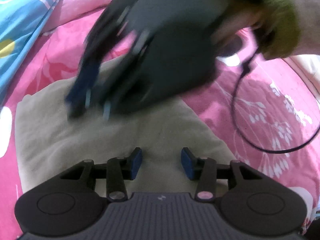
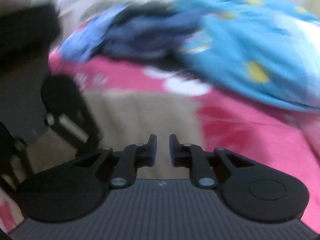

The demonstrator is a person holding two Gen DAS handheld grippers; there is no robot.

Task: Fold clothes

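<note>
A beige folded garment point(image 1: 112, 138) lies flat on the pink floral bedsheet point(image 1: 260, 104). My left gripper point(image 1: 162, 164) hovers low over its near edge, open, with nothing between the blue pads. My right gripper point(image 1: 91, 110) is blurred by motion in the left wrist view, its tips down on the garment's far left part. A hand in a green sleeve point(image 1: 280, 26) holds it. In the right wrist view the right gripper point(image 2: 162, 150) points across the beige garment point(image 2: 150, 110). Its jaws stand a narrow gap apart and hold nothing.
A heap of blue and dark clothes point(image 2: 136, 34) lies beyond the garment. A light blue quilt with yellow spots point(image 2: 250, 50) lies to its right. A black cable point(image 1: 236, 108) loops over the sheet on the right. The left tool's dark housing point(image 2: 60, 104) fills the right wrist view's left side.
</note>
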